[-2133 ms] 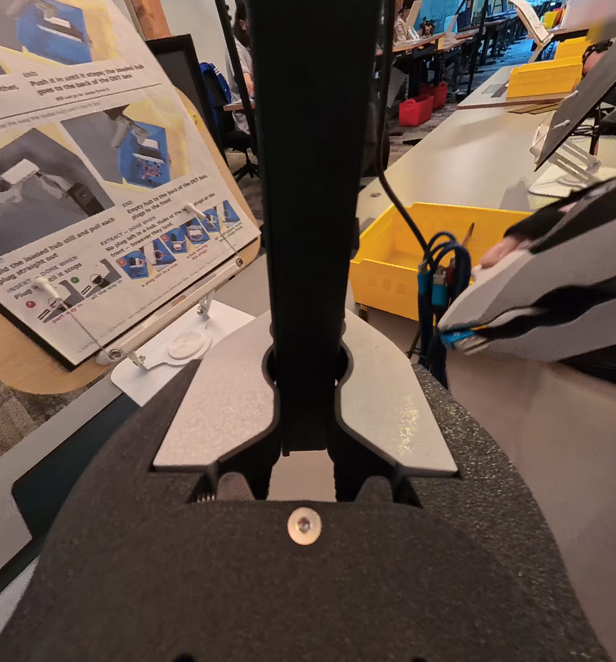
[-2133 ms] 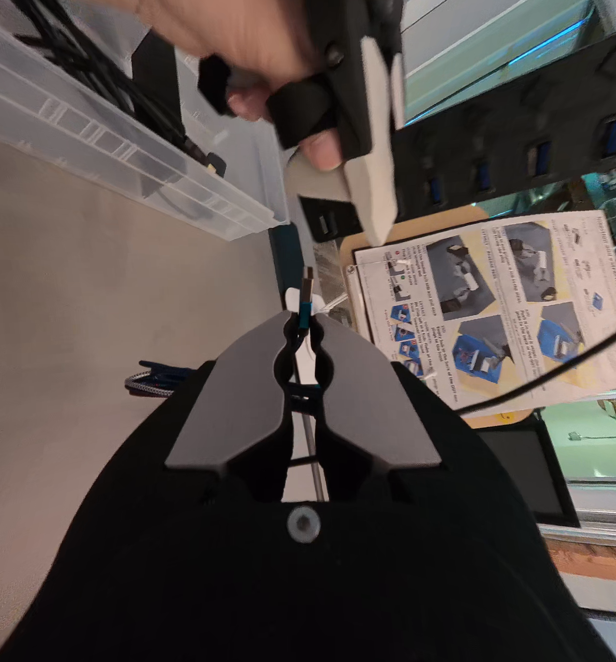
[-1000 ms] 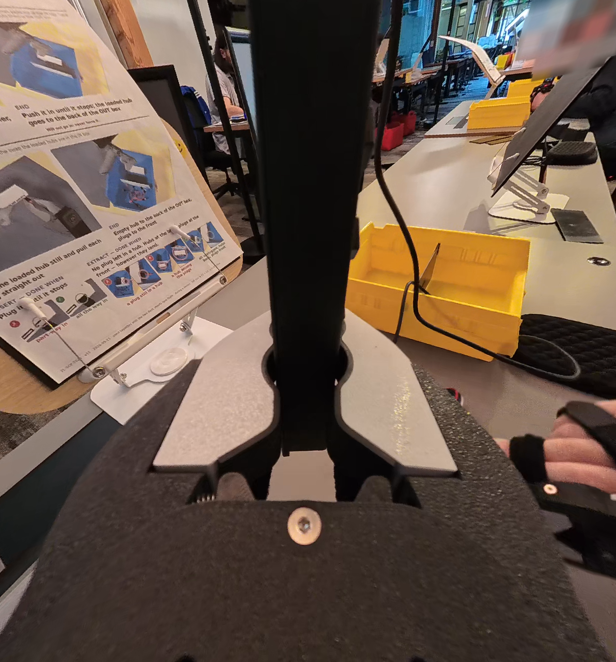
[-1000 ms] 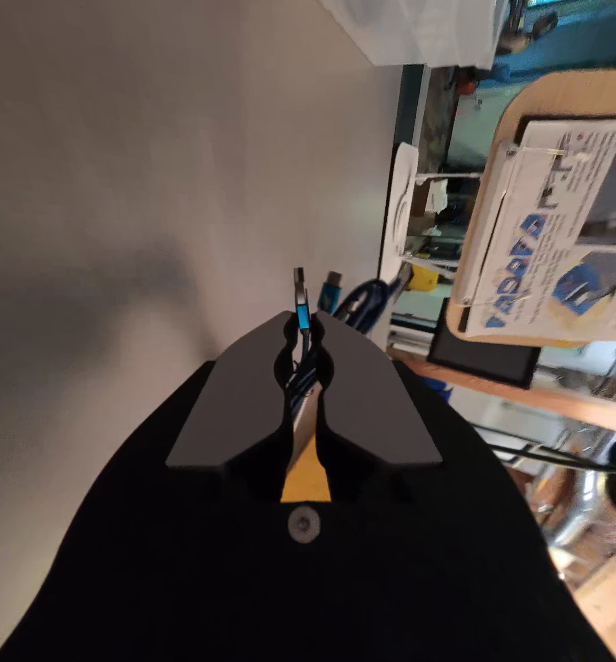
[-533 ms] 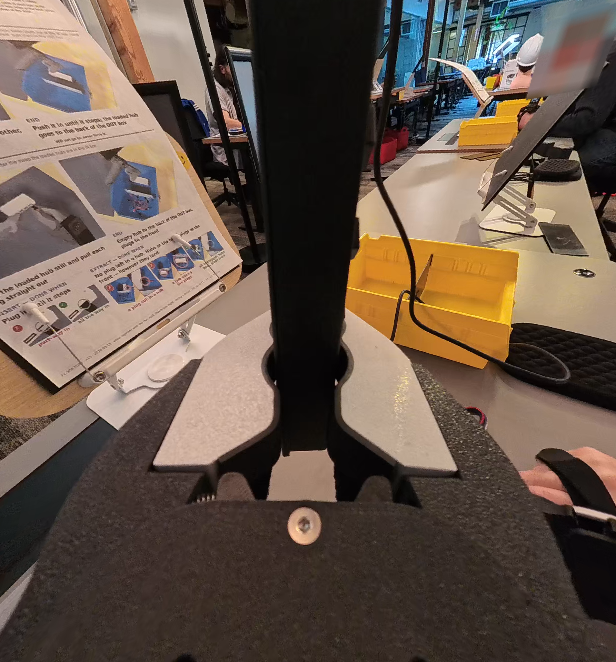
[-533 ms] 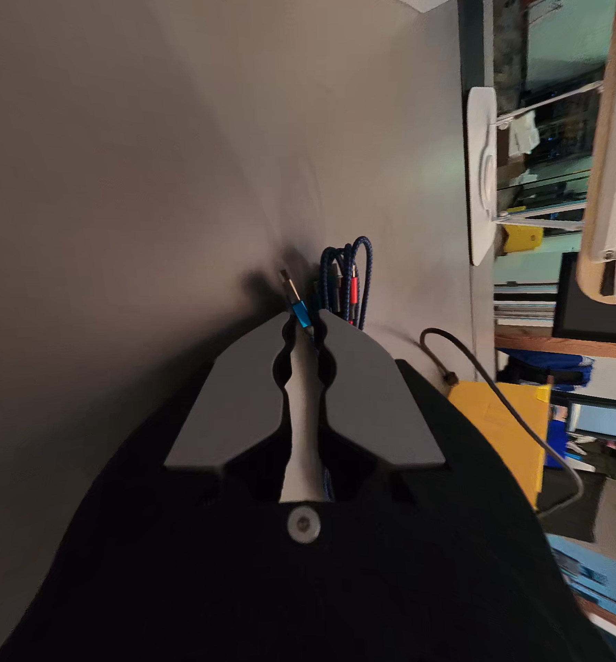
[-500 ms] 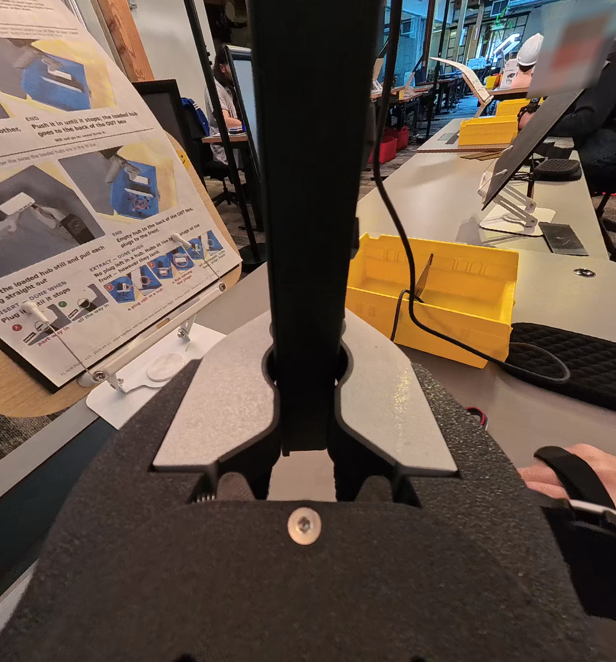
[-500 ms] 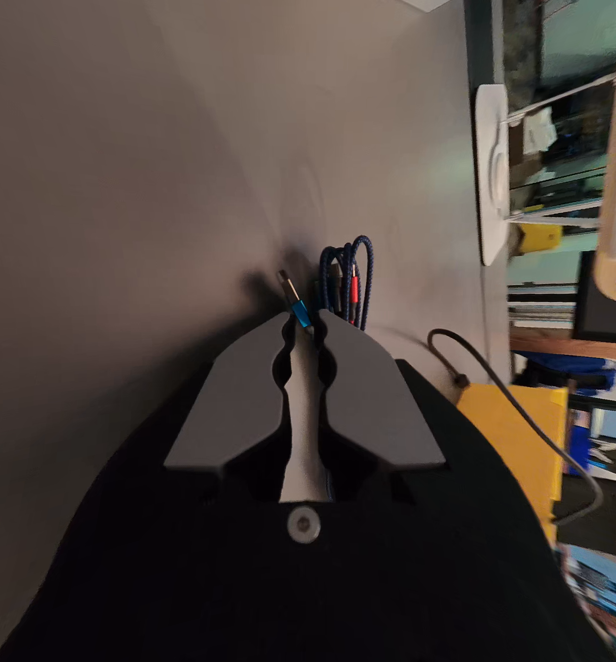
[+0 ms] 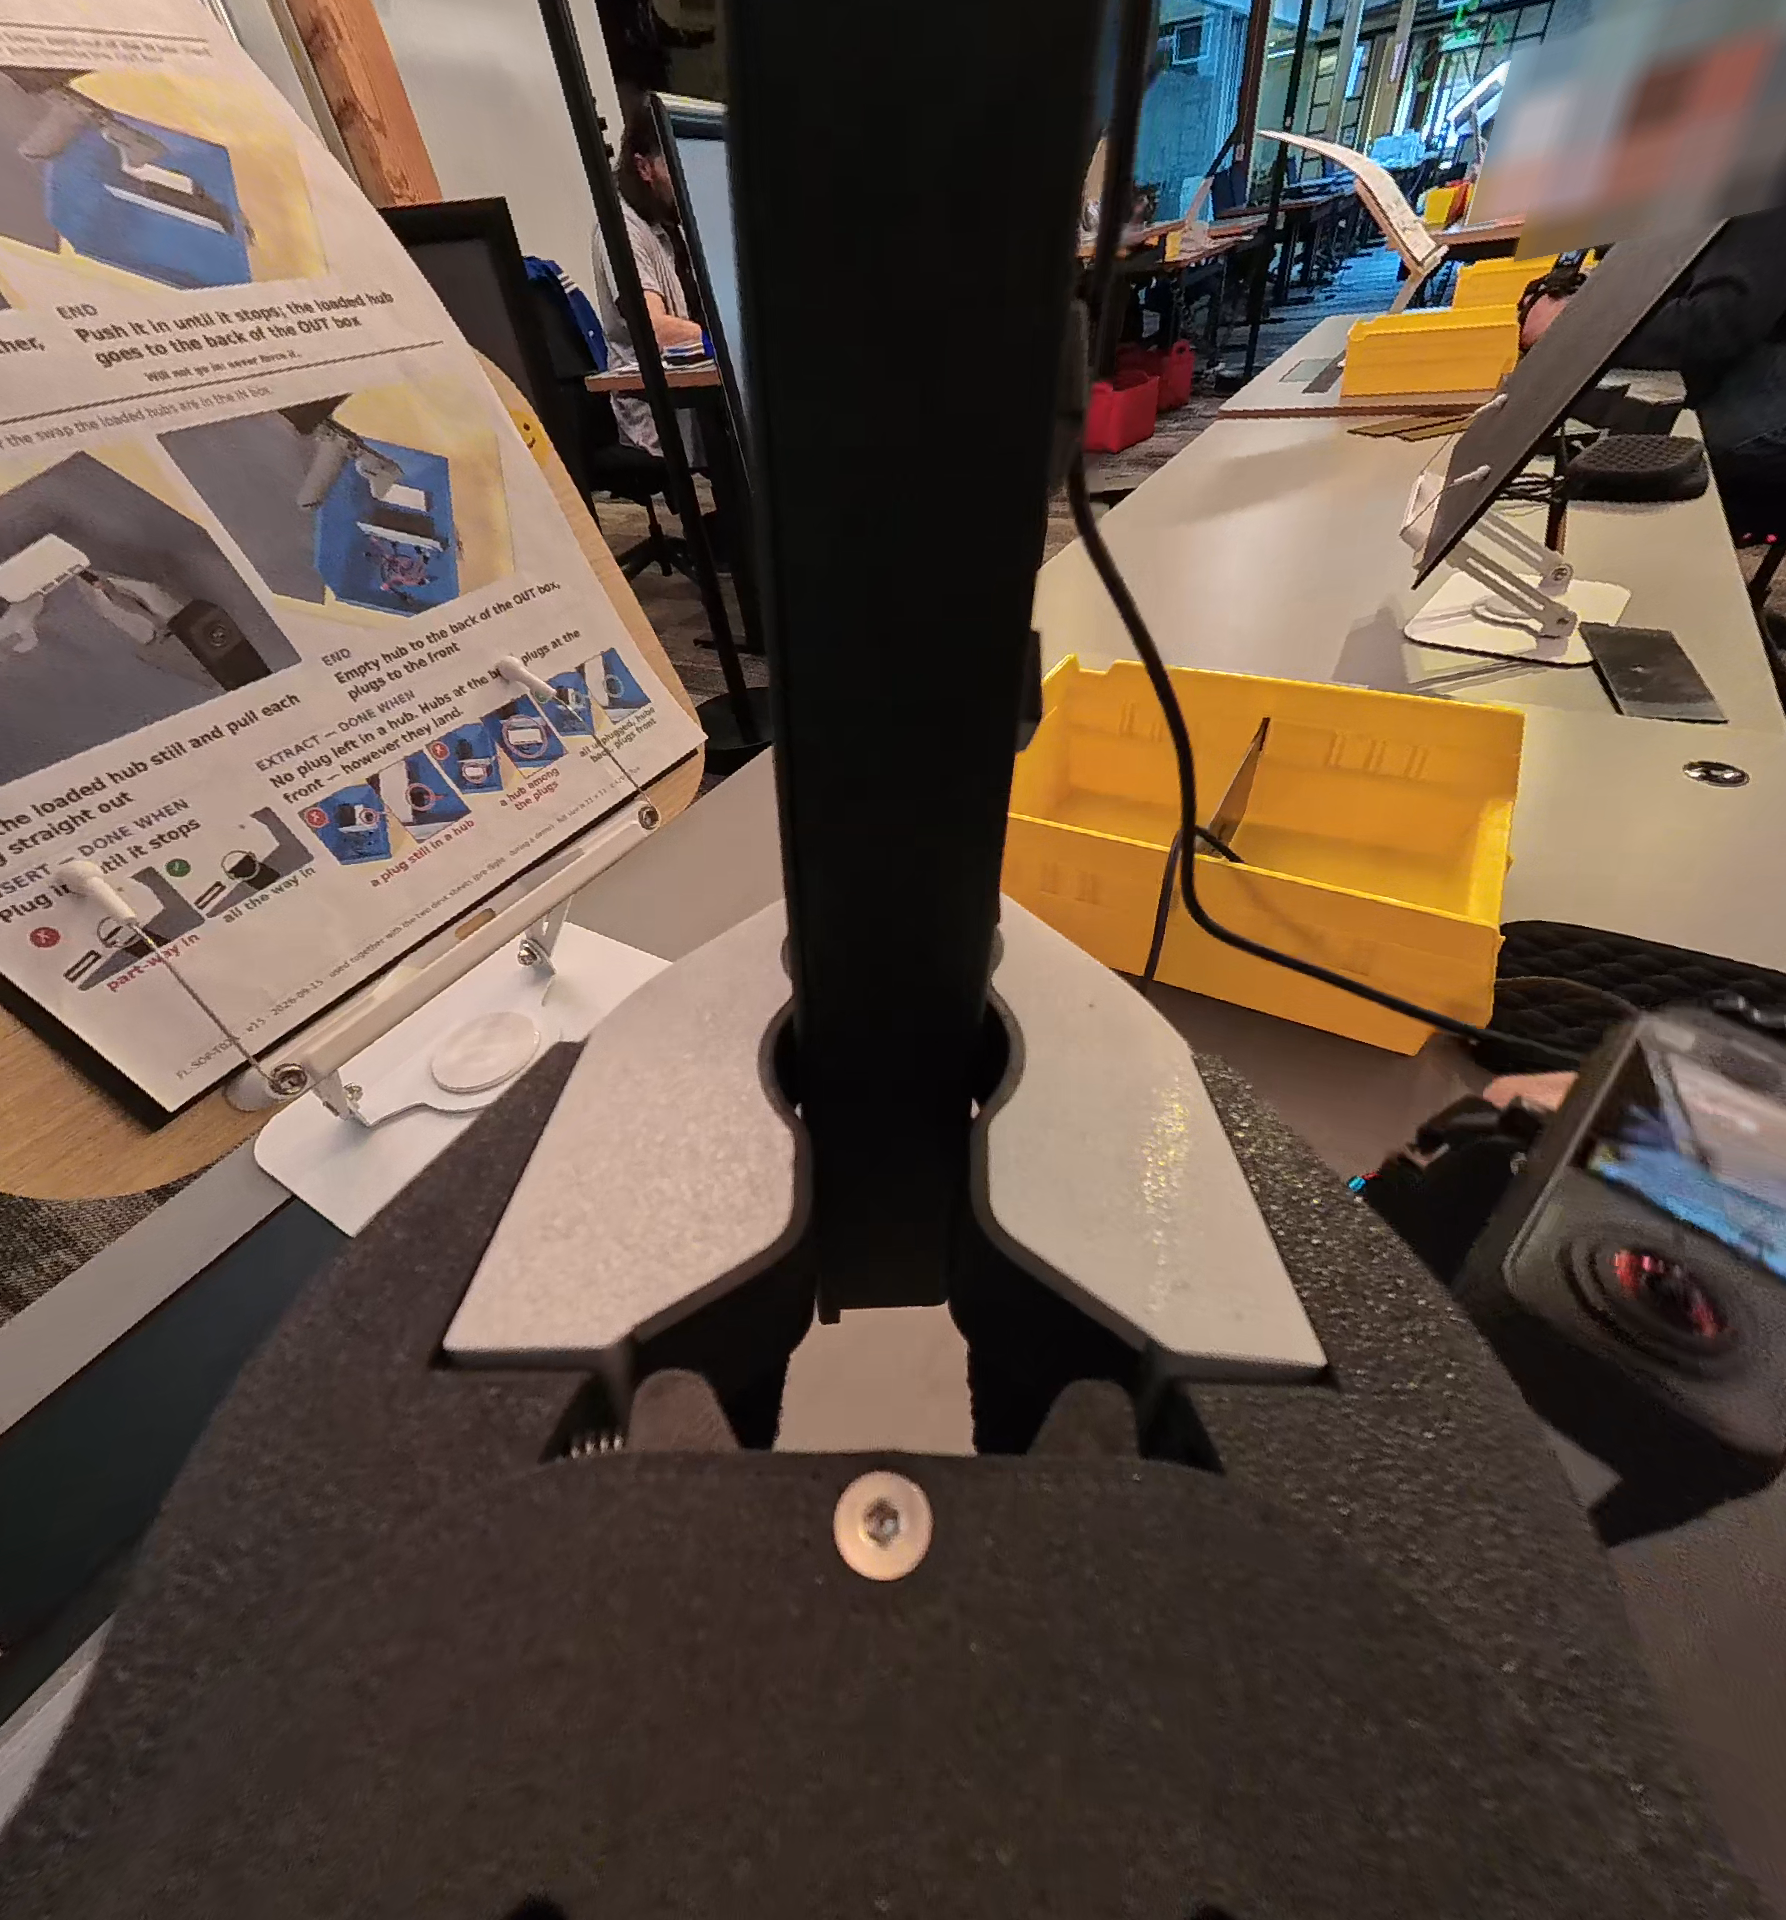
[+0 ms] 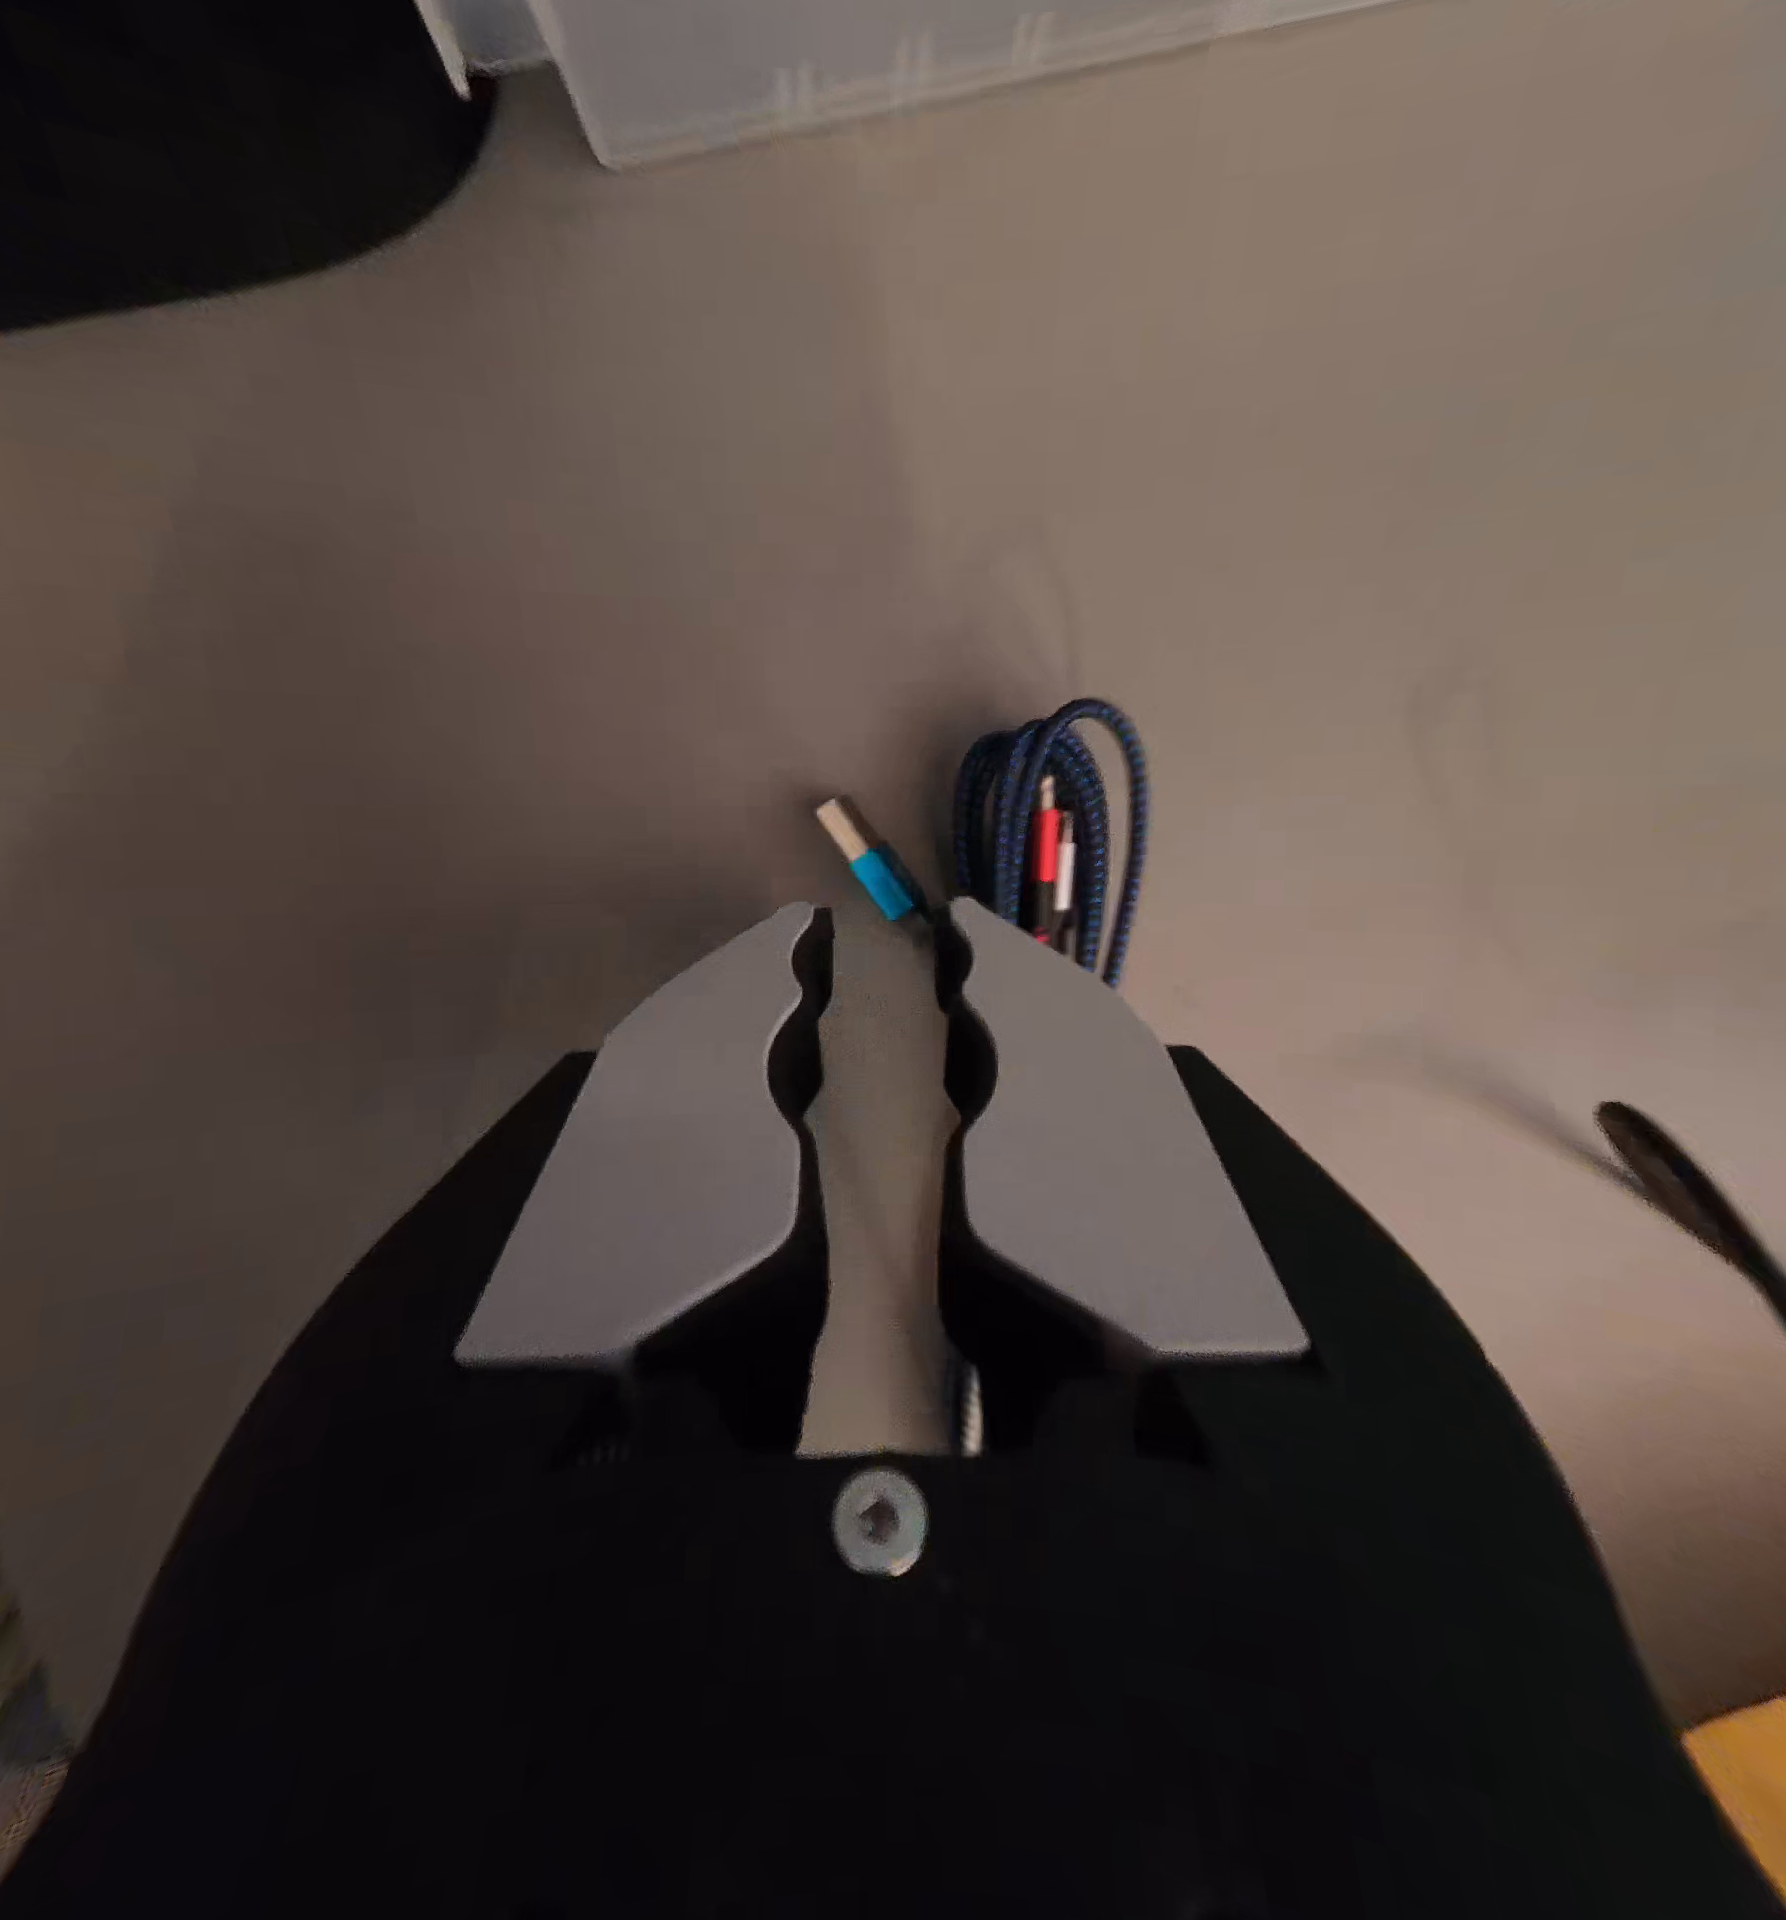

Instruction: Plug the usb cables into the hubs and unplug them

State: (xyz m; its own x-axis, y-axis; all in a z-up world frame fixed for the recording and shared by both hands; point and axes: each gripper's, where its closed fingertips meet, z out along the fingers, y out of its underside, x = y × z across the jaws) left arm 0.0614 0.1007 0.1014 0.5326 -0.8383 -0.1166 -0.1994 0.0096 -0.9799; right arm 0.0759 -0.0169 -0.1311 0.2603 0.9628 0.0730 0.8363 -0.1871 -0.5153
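My left gripper (image 9: 889,997) is shut on a long black hub (image 9: 889,520) that stands upright out of the jaws, above the grey table. The hub's black cable (image 9: 1128,623) hangs down to the right, across the yellow bin. My right gripper (image 10: 884,914) points down at the table with its jaws a little apart. A USB plug with a blue shell (image 10: 873,868) lies on the table just past its fingertips, beside a coiled blue braided cable (image 10: 1055,831) with a red band. A braided strand shows deep in the gap between the jaws. The right gripper's camera (image 9: 1678,1247) shows at the right of the left wrist view.
A yellow bin (image 9: 1284,883) with a divider stands behind the hub. An instruction sheet on a white stand (image 9: 245,623) is at the left. A black quilted pad (image 9: 1647,987) lies right of the bin. A pale box (image 10: 972,62) sits at the table's far side. People sit at desks beyond. About 25 cm separates my left fingertips from my right.
My right gripper has swung round over the table and its jaws have parted; the blue plug it pinched now lies on the table. The left gripper still holds the hub.
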